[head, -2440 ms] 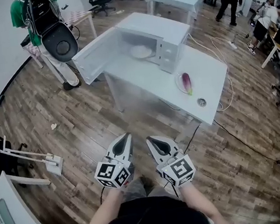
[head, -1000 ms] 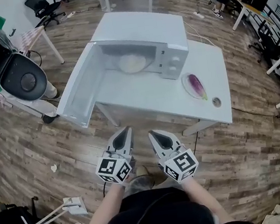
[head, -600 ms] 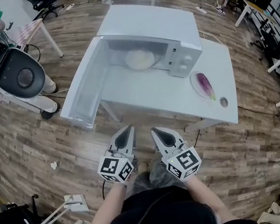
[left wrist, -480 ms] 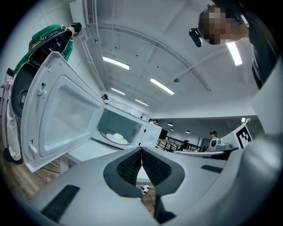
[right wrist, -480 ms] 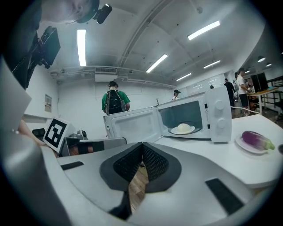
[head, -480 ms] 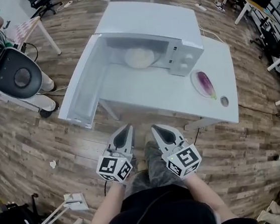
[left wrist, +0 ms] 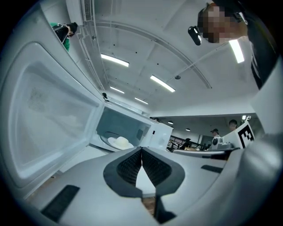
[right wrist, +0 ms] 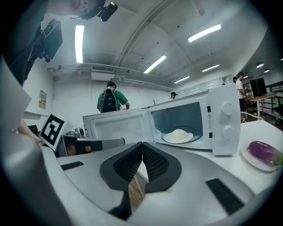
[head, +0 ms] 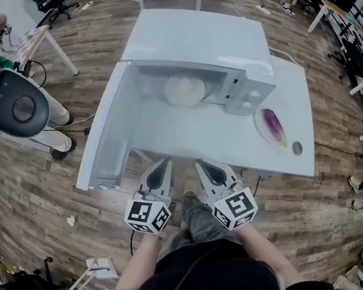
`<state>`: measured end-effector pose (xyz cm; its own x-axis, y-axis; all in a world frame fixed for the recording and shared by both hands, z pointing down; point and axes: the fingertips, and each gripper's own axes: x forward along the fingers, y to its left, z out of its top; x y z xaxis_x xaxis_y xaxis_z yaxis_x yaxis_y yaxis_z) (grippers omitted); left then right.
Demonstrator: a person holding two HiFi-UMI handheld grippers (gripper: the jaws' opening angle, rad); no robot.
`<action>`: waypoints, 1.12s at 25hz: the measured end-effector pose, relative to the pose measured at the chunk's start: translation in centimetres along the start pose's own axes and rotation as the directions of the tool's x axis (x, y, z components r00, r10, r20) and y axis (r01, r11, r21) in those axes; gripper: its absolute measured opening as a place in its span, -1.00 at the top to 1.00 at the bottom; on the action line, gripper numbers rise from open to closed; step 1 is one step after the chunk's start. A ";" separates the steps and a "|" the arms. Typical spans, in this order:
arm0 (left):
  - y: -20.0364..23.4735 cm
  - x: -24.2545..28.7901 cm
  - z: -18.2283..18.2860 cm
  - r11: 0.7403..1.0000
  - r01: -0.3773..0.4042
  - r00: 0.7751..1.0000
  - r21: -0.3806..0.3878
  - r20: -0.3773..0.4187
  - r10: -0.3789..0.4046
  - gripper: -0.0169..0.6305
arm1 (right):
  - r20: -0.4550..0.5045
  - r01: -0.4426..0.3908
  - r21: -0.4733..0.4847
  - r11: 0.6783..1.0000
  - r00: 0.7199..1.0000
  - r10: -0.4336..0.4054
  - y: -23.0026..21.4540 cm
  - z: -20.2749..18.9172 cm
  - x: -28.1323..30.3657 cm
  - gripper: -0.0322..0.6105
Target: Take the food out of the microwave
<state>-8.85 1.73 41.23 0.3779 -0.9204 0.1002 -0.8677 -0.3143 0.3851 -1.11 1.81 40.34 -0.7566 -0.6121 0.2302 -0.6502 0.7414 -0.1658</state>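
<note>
One white table (head: 200, 135) stood ahead, its far left part covered by the single microwave (head: 194, 37), whose top hid much of the cavity from the head view. The microwave's door (head: 105, 134) hung wide open to the left and reached out past the table's near left edge, over the wood floor (head: 35, 185). A bare strip of tabletop ran from the open cavity to the near edge. Two tools were held side by side just short of that edge, above the floor: the left gripper (head: 165, 163) and the right gripper (head: 199, 164), each with its jaws pressed together at the tips and holding nothing. Two plates were in sight. One plate (right wrist: 167, 138) sat inside the microwave with the food (right wrist: 179, 134) on it, a pale rounded lump whose kind could not be made out. The second plate (head: 264, 136) lay on the table just right of the microwave and carried one purple eggplant (head: 273, 123); the right gripper view cut it off at the frame's edge. A small round thing (head: 297, 148) near the table's near right corner was too small to identify.
</note>
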 end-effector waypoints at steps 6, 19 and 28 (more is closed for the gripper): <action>1.8 4.3 0.3 1.000 0.009 1.000 0.007 -0.024 -0.008 0.91 | -0.020 0.044 0.040 0.998 0.999 -0.043 -4.0 -0.1 2.9 0.84; 6.5 12.3 -0.8 0.989 -0.052 0.993 -0.140 -0.117 0.036 0.91 | -0.103 0.145 0.140 0.979 0.986 -0.132 -12.1 -0.6 9.0 0.84; 9.2 15.8 -2.2 0.961 -0.098 0.986 -0.258 -0.153 0.059 0.63 | -0.167 0.192 0.166 0.967 0.972 -0.164 -15.7 -1.7 11.8 0.84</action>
<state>-10.14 -15.17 48.34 0.3709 -0.8909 0.2622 -0.7877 -0.1523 0.5969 0.31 -16.57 47.34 -0.6174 -0.6708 0.4110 -0.7855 0.5543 -0.2752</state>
